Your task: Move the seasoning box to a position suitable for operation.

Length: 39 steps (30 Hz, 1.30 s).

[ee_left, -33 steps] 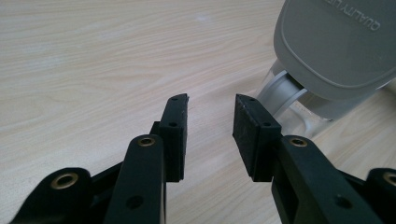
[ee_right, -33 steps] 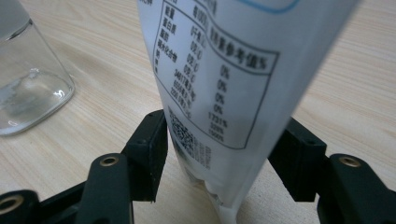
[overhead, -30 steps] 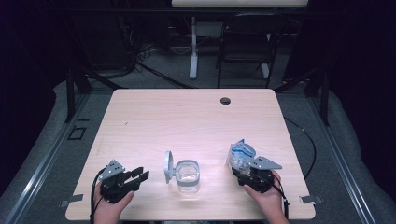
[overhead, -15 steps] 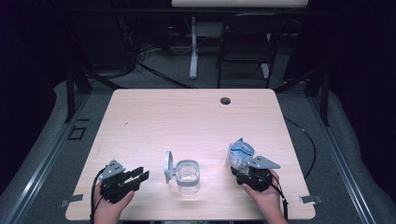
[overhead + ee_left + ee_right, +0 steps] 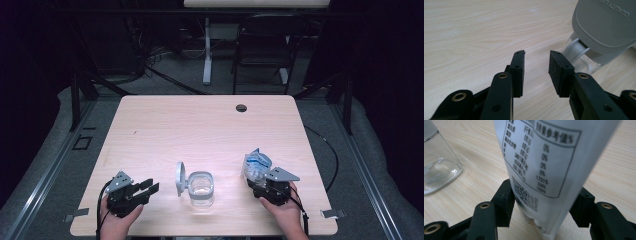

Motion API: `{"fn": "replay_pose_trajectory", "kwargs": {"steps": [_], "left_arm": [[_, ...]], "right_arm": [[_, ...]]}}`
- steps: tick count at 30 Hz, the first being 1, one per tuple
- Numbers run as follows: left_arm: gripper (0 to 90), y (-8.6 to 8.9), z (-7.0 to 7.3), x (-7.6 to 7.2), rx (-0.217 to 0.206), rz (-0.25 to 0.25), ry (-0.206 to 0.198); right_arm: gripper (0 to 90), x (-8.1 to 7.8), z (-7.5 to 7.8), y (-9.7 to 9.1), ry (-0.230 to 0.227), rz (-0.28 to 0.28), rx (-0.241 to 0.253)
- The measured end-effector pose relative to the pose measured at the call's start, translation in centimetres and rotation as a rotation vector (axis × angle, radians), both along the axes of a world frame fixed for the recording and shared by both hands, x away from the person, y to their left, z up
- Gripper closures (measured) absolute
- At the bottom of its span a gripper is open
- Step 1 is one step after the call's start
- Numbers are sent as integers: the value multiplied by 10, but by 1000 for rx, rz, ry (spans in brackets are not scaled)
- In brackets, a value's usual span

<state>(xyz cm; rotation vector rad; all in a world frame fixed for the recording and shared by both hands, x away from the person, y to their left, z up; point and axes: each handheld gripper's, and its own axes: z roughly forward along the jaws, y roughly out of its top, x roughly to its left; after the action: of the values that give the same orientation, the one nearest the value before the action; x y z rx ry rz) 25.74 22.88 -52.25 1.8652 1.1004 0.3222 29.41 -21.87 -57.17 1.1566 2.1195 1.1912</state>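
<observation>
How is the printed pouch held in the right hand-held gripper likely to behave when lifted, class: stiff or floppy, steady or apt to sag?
The pouch is probably floppy: its thin film looks crumpled in the high view. Gripped low down by the right hand-held gripper, its upper part may sag or lean. Its glossy skin could slip between the pads.

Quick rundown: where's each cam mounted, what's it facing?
High view: above the person's side, looking forward and down on the table; both hands, left gripper, right gripper.
Left gripper view: on that gripper, looking along its open jaws at the jar's lid.
Right gripper view: along its jaws, shut on a printed bag.
Shared: the glass jar in the high and right gripper views.
</observation>
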Motion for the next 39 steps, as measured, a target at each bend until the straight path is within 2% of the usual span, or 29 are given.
{"fn": "replay_pose_trajectory", "kwargs": {"steps": [10, 37, 39], "left_arm": [[661, 1, 0, 0, -5, 5, -4], [660, 1, -1, 0, -8, 12, -8], [660, 1, 0, 0, -9, 15, -11]], "right_arm": [[446, -1, -2, -1, -8, -6, 21], [466, -3, 2, -1, 15, 19, 6], [466, -3, 3, 0, 6, 25, 3]]}}
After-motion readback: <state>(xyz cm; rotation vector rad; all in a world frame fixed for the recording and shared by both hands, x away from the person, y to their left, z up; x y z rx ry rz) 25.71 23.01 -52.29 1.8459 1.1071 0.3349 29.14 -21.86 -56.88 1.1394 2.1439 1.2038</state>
